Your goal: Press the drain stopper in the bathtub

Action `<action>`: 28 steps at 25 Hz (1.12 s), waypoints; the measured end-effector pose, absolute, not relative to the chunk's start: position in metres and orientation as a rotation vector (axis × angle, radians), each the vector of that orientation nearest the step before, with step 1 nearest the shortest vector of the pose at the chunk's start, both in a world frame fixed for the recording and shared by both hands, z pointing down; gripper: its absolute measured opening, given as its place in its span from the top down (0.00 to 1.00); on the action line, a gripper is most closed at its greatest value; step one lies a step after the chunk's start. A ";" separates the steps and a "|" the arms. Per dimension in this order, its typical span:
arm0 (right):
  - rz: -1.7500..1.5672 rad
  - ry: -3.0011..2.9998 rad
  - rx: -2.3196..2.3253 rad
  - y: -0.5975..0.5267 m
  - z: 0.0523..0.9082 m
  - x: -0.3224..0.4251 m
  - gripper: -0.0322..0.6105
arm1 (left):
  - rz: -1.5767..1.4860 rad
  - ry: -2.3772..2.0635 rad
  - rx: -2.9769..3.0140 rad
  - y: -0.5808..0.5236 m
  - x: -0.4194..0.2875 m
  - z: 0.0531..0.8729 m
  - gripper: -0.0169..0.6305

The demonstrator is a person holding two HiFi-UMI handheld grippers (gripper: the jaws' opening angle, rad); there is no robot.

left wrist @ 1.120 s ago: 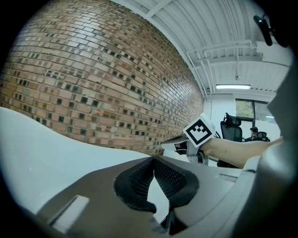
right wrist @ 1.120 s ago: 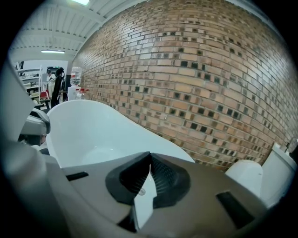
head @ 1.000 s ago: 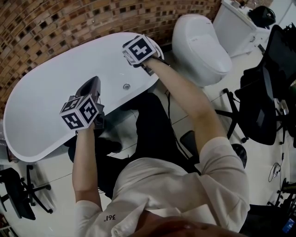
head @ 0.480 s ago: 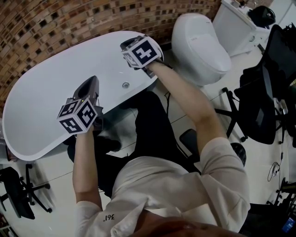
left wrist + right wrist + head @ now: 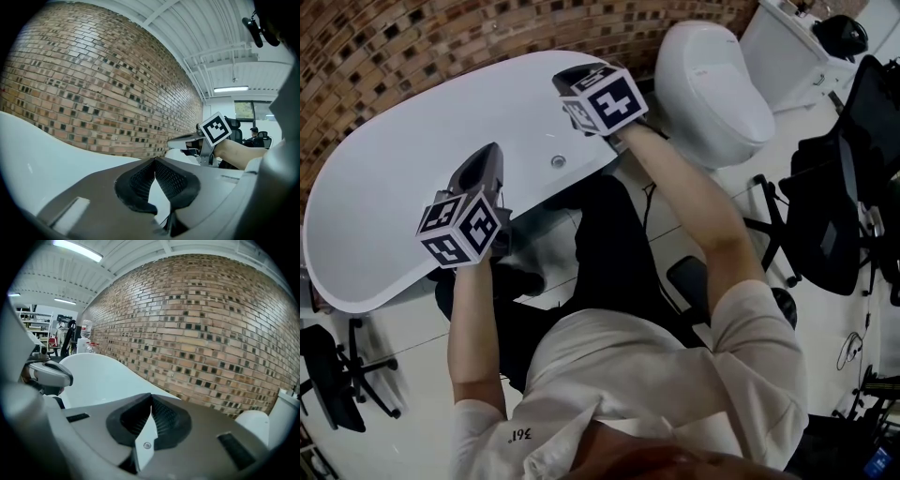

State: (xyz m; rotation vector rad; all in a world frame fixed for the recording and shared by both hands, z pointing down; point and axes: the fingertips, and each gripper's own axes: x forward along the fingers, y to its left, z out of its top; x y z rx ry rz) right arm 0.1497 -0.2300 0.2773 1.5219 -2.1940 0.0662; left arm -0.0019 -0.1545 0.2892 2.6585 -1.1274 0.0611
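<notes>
Left gripper [image 5: 154,161]: jaws together, nothing between; left of centre in head view. Right gripper [image 5: 150,405]: jaws together, empty; upper centre. Small round metal drain stopper [image 5: 558,161] lies between them in white oval bathtub [image 5: 384,187]. White shirt [image 5: 656,375], bottom of frame, prints "361".

The head view looks steeply down from above the person's shoulders onto the white bathtub [image 5: 394,197], the brick wall [image 5: 394,47] behind it, the left gripper [image 5: 481,164] and the right gripper [image 5: 579,75]. The left gripper view sits low and close over the bathtub, facing along its jaws toward the wall. The right gripper view faces the same wall from farther along. All three views share the bathtub and the wall.
</notes>
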 end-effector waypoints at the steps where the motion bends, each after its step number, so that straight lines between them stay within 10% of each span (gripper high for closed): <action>1: 0.065 -2.198 1.521 -0.228 0.276 0.149 0.93 | 0.059 -1.128 2.658 -0.154 -0.002 0.289 0.96; 28: 0.002 -2.276 1.509 -0.196 0.265 0.138 0.93 | 0.010 -1.131 2.713 -0.132 -0.006 0.274 0.96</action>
